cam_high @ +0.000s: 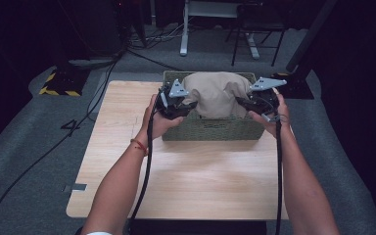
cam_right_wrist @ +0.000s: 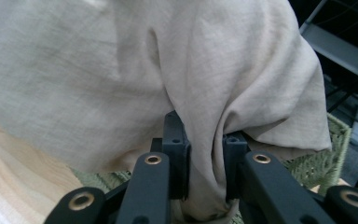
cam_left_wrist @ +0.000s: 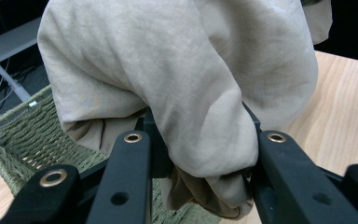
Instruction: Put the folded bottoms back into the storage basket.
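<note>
A beige cloth point(cam_high: 216, 93) hangs bunched over a green woven basket point(cam_high: 210, 129) at the far middle of the wooden table point(cam_high: 186, 181). My left gripper point(cam_high: 188, 105) is shut on the cloth's left side, and a thick fold of the cloth point(cam_left_wrist: 209, 140) is squeezed between its black jaws. My right gripper point(cam_high: 242, 104) is shut on the cloth's right side, with a narrow pleat of the cloth point(cam_right_wrist: 205, 158) pinched between its jaws. The cloth's lower end dips into the basket point(cam_left_wrist: 23, 140), whose rim point(cam_right_wrist: 317, 163) shows behind it.
A person's forearms reach in from the near edge, each trailing a black cable point(cam_high: 144, 176). Beyond the table stand a white desk frame point(cam_high: 186, 29) and a dark stand point(cam_high: 298, 68). A yellow-black striped base point(cam_high: 58, 85) sits on the grey floor to the left.
</note>
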The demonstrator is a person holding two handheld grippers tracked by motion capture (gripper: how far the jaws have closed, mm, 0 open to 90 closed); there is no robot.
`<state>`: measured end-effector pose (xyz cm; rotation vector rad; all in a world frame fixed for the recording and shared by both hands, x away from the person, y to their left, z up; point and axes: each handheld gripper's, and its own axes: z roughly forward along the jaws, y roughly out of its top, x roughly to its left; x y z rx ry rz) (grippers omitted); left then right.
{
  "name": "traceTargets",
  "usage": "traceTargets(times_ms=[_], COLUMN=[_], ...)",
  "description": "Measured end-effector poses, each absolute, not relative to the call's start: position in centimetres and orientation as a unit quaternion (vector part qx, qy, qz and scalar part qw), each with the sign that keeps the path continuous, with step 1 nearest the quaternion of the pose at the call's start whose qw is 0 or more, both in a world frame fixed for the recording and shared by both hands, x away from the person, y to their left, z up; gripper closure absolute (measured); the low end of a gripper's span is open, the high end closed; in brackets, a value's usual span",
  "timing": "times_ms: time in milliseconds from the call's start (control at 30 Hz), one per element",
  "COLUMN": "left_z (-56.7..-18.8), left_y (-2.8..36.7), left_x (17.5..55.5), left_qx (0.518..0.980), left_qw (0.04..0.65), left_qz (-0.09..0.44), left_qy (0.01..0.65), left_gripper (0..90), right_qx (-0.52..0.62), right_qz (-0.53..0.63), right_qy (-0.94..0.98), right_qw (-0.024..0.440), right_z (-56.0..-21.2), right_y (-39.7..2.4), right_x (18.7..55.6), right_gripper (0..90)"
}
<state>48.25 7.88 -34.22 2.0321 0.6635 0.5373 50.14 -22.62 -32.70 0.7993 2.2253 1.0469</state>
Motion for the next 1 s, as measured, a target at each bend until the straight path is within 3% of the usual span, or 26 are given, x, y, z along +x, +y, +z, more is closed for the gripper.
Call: traceTargets(times_ms=[433,1000], left_z=[-36.7,-39.1], left_y=[6.7,6.6], left_x=[50.8,51.7], left_qx=[0.833,0.852], left_qw=[0.415,0.362], left_qz=[0.217,0.192], left_qy=[0.295,0.326], left_gripper=[68.0,66.1], right_qx=[0.341,0.355], right_qz=[0.364,0.302], right_qy=[0.828,0.851], right_qw=[0.257,0.242], right_z=[-35.9,-38.6], right_y=[-22.0,-20.0], right_x=[53.9,54.6], right_gripper=[77.8,77.0])
